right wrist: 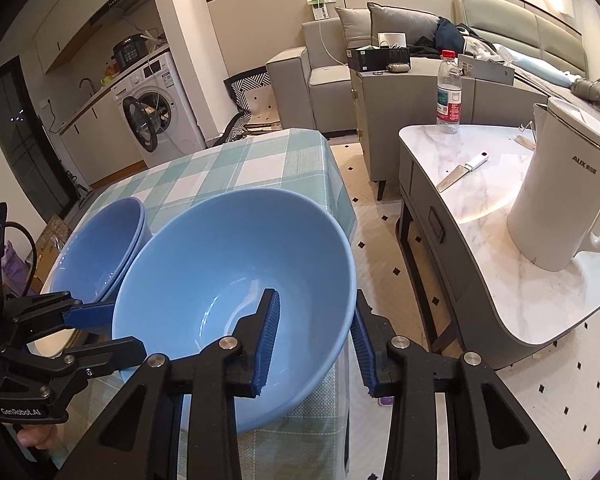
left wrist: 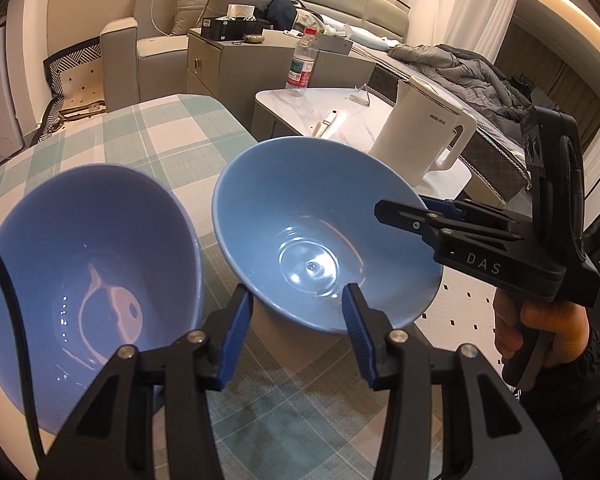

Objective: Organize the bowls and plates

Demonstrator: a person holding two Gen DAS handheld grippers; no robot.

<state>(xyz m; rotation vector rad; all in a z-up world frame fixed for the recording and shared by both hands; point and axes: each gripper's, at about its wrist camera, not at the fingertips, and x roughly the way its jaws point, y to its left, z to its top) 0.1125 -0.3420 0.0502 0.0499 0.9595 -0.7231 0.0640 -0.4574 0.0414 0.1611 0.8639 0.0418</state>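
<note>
Small living room with a grey sofa, a washing machine off to the side, and a desk covered in a green-and-white checked cloth (left wrist: 172, 136) where the action is.

Far left on the desk sits a periwinkle-blue ceramic bowl (left wrist: 88, 280); from the right wrist view it looks like two nested together, though I can't be sure. Just beside it is the lighter sky-blue ceramic bowl (left wrist: 320, 240), near the desk's right edge and tipped a bit toward the cameras.

The left tongs (left wrist: 296, 334) straddle the light bowl's near rim, one blue pad outside the wall and one over the inside. The pads are apart and I don't see them pressing yet. The right tongs (right wrist: 316, 340) have the same bowl's right rim between their pads, the gap is narrow, and they look clamped on it.

My guess at the step: lift the light bowl and nest it into the darker one. To do it well, get the left pads firmly on the wall first, lift both sides evenly, clear the neighbour's rim, then lower it straight in.

Further right, a white electric kettle (right wrist: 568, 196) sits on a marble side table (right wrist: 480, 200), well out of the way.
</note>
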